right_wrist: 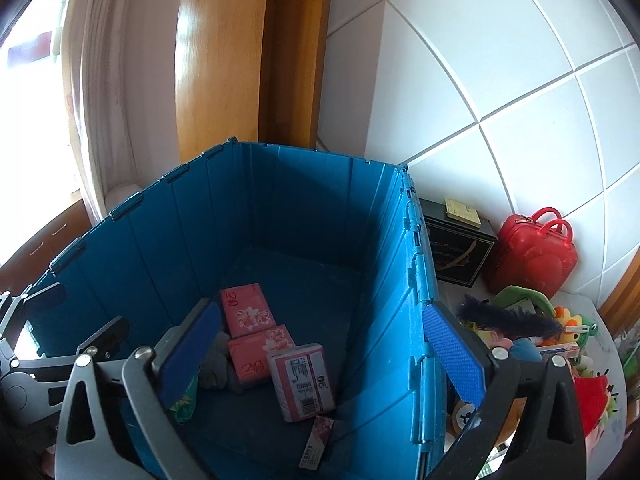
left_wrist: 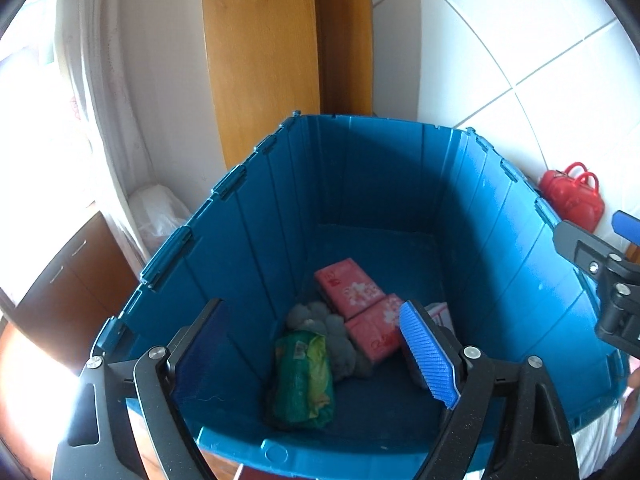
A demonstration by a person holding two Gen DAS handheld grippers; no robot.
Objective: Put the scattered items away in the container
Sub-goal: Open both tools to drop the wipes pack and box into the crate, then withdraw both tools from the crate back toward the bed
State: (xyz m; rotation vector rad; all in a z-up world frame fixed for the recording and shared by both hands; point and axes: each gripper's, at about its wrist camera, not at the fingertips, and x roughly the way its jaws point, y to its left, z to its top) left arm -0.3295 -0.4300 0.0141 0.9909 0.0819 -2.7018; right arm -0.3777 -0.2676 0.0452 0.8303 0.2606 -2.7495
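- Both grippers hover over the near rim of the blue container [right_wrist: 384,240]: left gripper [left_wrist: 316,356] has its jaws apart with nothing between them; right gripper [right_wrist: 324,356] stands spread wide, also empty, its right finger outside the right wall.
- Already in, all on the near-left part of the floor: green packet [left_wrist: 304,380] nearest, long axis running near–far, leaning on the left wall.
- Pink barcode pack [right_wrist: 302,380] near centre, long axis near–far, tilted up on the packs behind it; a slim pink packet [right_wrist: 318,440] lies just in front of it.
- Grey fluffy item [left_wrist: 340,344] behind the green packet, touching it.
- Two pink flower packs [right_wrist: 250,332] farther in, end to end, long axes running near–far, angled slightly left.
- Far half of the floor is bare.
- Left to do, as judged: pile of toys [right_wrist: 560,344] right of the container, a dark feathery item [right_wrist: 508,316] across its top; further back a dark box [right_wrist: 460,248] and red bag [right_wrist: 536,252] at the wall.
- Roughly early-to-mid progress.
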